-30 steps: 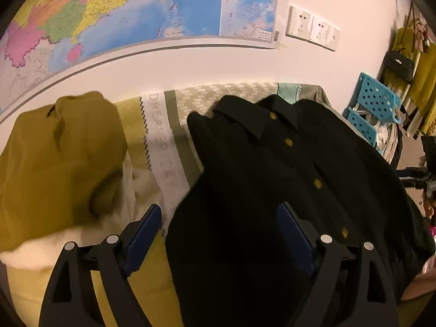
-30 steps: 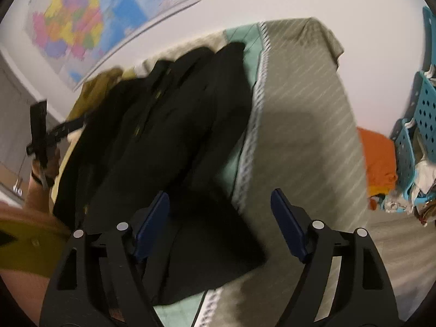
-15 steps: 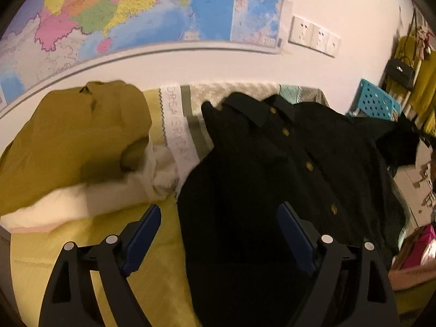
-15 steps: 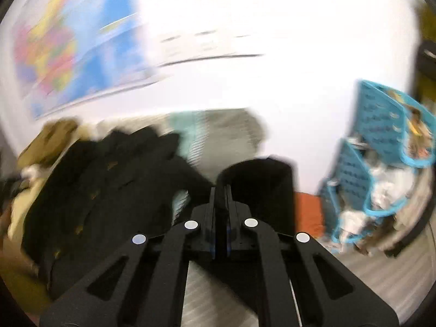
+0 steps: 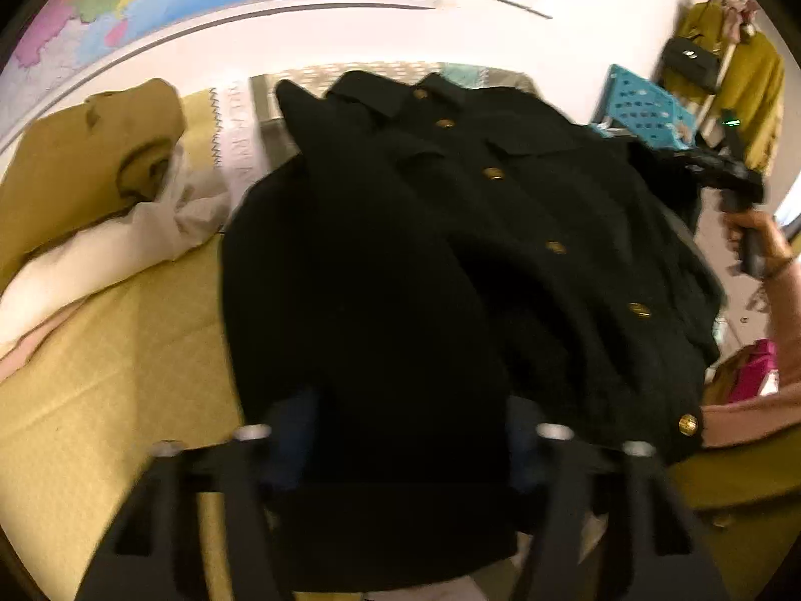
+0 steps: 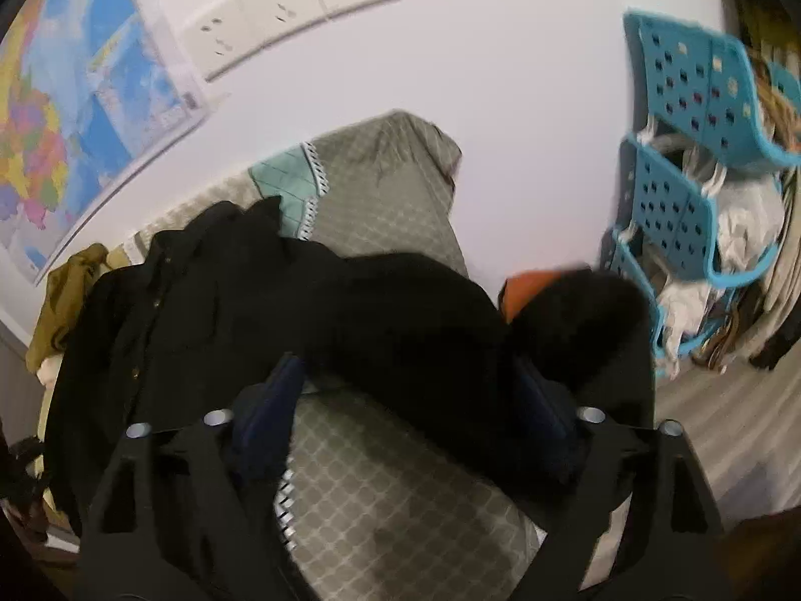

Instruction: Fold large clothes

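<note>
We see the left tool (image 5: 400,451) closing around the black coat's (image 5: 450,230) near hem, seemingly not yet gripping; the right tool (image 6: 410,400) is opening, its sleeve (image 6: 430,310) lying between the jaws.

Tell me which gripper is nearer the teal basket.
Right. The right gripper is at the black shirt's sleeve beside the teal basket; the left gripper is at its opposite edge.

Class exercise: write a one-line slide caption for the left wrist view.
Left gripper closing, fingers either side of a black coat's gold-buttoned hem on a yellow-covered bed.
</note>
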`<act>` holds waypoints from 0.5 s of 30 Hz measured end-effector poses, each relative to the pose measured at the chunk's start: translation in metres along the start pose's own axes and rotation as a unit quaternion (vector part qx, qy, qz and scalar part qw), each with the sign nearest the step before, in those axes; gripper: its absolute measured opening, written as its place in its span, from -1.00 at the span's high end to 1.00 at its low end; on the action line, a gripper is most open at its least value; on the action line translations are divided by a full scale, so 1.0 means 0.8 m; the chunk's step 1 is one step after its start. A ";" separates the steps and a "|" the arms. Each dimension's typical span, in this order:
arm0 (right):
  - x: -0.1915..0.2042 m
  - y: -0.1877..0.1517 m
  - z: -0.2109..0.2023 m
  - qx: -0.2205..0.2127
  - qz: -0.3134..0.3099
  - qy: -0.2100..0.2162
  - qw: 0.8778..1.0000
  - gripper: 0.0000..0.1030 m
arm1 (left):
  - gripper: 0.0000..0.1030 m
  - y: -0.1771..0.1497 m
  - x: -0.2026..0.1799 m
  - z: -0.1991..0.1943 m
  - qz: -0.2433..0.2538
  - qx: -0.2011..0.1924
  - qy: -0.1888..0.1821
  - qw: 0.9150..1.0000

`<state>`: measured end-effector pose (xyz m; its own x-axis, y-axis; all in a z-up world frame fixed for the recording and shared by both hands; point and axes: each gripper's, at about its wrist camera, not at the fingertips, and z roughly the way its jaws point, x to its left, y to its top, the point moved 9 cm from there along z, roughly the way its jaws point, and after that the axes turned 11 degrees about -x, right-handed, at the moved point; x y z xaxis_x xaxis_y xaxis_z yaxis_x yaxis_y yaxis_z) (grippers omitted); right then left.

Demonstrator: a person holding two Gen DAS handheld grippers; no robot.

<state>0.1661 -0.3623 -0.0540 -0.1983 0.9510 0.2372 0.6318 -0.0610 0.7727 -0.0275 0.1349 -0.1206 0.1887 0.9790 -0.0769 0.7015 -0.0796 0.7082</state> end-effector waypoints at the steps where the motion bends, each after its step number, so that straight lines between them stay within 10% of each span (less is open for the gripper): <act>1: 0.004 0.004 -0.006 -0.005 -0.008 0.000 1.000 -0.59 | 0.83 0.004 0.007 -0.004 -0.006 -0.007 0.010 1.000; 9: 0.070 0.025 -0.065 -0.051 -0.035 0.078 0.995 -0.60 | 0.85 0.103 0.130 -0.108 -0.066 -0.100 0.164 0.979; 11: 0.087 0.017 -0.064 -0.044 -0.048 0.094 0.993 -0.61 | 0.51 0.107 0.178 -0.113 -0.042 -0.079 0.270 0.959; 13: 0.104 0.002 -0.055 -0.029 -0.063 0.108 0.992 -0.61 | -0.32 0.093 0.218 -0.108 0.003 -0.032 0.404 0.914; 15: 0.113 -0.015 -0.045 -0.009 -0.063 0.121 0.991 -0.61 | -0.31 0.076 0.219 -0.091 0.014 -0.016 0.411 0.911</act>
<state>0.1136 -0.2864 -0.0209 -0.4494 0.8513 0.2710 0.5783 0.0460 0.8145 -0.0018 0.3154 -0.0396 -0.3826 0.7871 0.4838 0.6811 -0.1136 0.7233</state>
